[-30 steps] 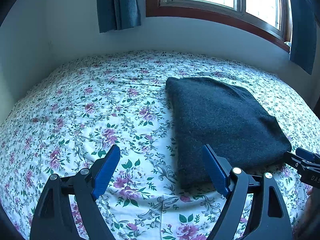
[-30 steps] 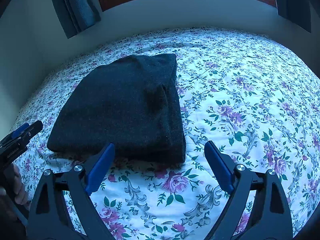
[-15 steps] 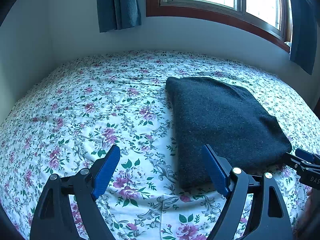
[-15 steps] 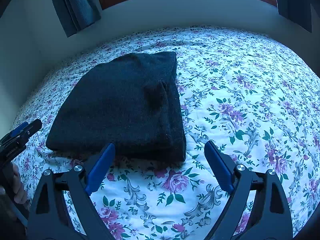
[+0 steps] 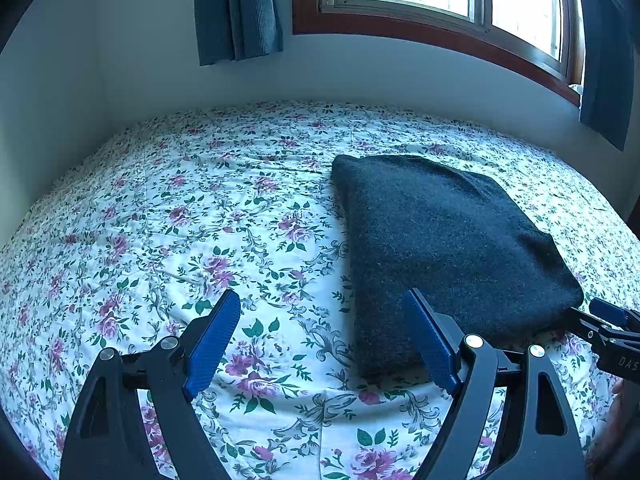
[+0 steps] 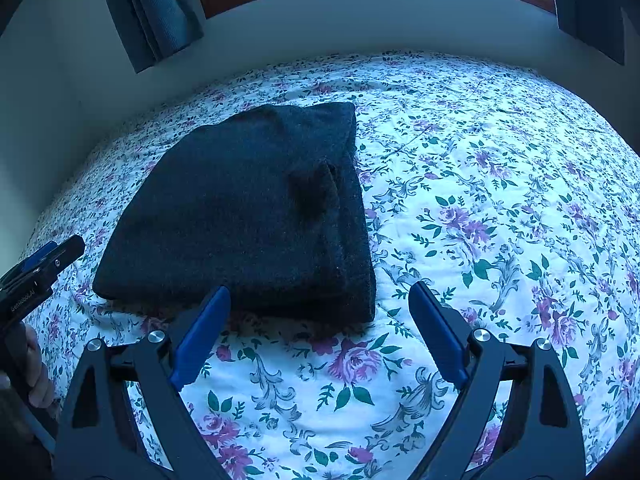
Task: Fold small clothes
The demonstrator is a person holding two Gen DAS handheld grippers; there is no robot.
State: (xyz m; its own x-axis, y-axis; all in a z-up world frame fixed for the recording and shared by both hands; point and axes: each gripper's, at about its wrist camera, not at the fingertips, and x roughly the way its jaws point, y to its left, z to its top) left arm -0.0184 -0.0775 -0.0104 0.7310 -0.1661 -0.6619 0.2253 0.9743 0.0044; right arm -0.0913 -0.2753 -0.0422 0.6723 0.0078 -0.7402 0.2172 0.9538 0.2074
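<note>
A folded dark charcoal knit garment [image 6: 248, 216] lies on the floral-sheeted bed [image 5: 168, 240]. The left hand-held gripper [image 5: 324, 340] and the right hand-held gripper [image 6: 316, 332] both gape wide, holding nothing.

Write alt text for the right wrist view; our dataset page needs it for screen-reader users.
A dark knitted garment, folded into a neat stack, lies on a floral bedsheet. The right hand-held gripper is open and empty just short of its near edge. The left hand-held gripper shows at the left edge, below a window with blue curtains.
</note>
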